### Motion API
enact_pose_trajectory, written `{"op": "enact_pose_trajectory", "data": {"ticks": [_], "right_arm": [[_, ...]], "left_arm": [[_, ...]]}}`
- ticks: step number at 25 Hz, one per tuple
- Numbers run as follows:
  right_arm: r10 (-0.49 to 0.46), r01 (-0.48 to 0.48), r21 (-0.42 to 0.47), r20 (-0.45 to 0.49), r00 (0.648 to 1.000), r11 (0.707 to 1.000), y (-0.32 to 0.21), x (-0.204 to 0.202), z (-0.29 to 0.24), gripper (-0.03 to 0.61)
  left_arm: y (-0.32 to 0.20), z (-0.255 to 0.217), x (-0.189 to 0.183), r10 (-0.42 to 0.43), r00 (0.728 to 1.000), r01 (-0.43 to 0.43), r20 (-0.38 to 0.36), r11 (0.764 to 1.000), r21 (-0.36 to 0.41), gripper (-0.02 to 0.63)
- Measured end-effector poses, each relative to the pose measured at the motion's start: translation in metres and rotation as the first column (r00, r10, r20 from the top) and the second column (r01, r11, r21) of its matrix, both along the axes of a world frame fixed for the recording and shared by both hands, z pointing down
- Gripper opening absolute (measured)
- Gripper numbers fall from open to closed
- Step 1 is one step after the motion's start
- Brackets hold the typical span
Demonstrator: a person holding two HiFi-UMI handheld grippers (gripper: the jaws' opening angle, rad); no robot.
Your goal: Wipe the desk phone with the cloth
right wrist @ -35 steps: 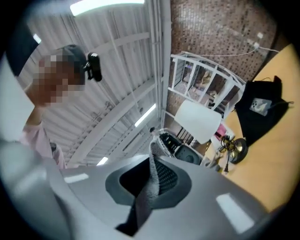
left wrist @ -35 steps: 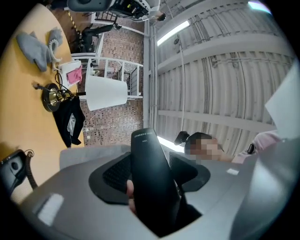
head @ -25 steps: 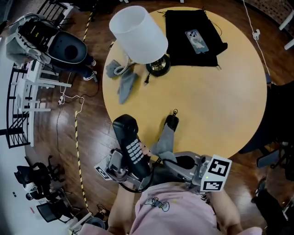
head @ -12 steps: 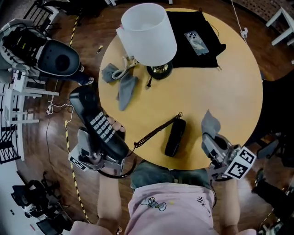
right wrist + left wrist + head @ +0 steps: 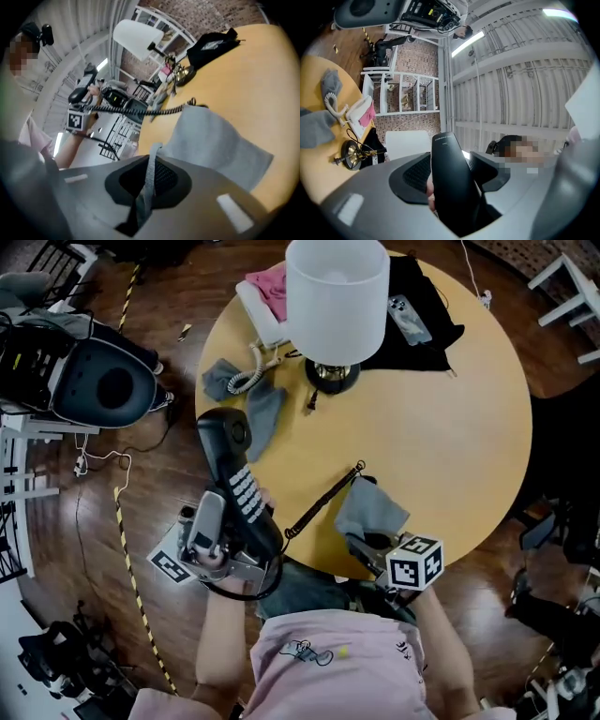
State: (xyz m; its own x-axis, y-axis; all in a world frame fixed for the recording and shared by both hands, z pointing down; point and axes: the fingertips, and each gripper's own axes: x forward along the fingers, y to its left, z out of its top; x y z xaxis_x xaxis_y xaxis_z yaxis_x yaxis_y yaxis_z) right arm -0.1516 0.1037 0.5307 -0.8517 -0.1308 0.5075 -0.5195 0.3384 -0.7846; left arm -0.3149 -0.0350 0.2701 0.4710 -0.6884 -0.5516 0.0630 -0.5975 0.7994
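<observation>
My left gripper (image 5: 246,531) is shut on a black phone handset (image 5: 232,465) with a keypad and holds it above the table's near left edge. In the left gripper view the handset (image 5: 449,173) fills the gap between the jaws. A coiled cord (image 5: 323,498) runs from it across the yellow round table (image 5: 441,427). My right gripper (image 5: 364,546) is shut on a grey cloth (image 5: 371,510) that drapes onto the table near the front edge. In the right gripper view a fold of the cloth (image 5: 212,140) is pinched between the jaws.
A white-shaded lamp (image 5: 337,296) stands at the back. Beside it lie a white phone (image 5: 255,313) with a pink rag, two grey cloths (image 5: 264,411) and a black cloth (image 5: 422,334) with a smartphone. A black vacuum-like machine (image 5: 98,385) stands on the floor at the left.
My left gripper has carried the handset right, to the table edge. My right gripper has moved left with the cloth, which now covers the black object at the front edge.
</observation>
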Motion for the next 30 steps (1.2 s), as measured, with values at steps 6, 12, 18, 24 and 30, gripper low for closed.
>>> {"op": "enact_pose_trajectory", "data": {"ticks": [6, 12, 18, 24, 30], "right_arm": [[-0.154, 0.152, -0.032, -0.080, 0.985, 0.988, 0.028, 0.012, 0.017, 0.006], [0.168, -0.170, 0.102, 0.030, 0.985, 0.980, -0.106, 0.031, -0.026, 0.005], [-0.098, 0.096, -0.053, -0.020, 0.995, 0.994, -0.011, 0.012, 0.015, 0.006], [-0.203, 0.200, -0.098, -0.025, 0.979, 0.975, 0.059, 0.070, 0.009, 0.006], [0.206, -0.203, -0.048, 0.077, 0.975, 0.978, -0.004, 0.203, -0.056, 0.006]], "left_arm": [[0.000, 0.028, 0.028, 0.025, 0.993, -0.019, 0.120, 0.999, -0.046, 0.270], [0.025, 0.050, 0.046, 0.021, 0.980, 0.000, 0.196, 0.994, -0.108, 0.270], [0.037, 0.072, 0.062, -0.008, 0.959, 0.060, 0.282, 0.983, -0.175, 0.270], [0.036, 0.101, 0.098, 0.042, 0.819, 0.119, 0.573, 0.963, -0.241, 0.270], [0.061, 0.137, 0.131, 0.096, 0.647, 0.200, 0.756, 0.936, -0.290, 0.269]]}}
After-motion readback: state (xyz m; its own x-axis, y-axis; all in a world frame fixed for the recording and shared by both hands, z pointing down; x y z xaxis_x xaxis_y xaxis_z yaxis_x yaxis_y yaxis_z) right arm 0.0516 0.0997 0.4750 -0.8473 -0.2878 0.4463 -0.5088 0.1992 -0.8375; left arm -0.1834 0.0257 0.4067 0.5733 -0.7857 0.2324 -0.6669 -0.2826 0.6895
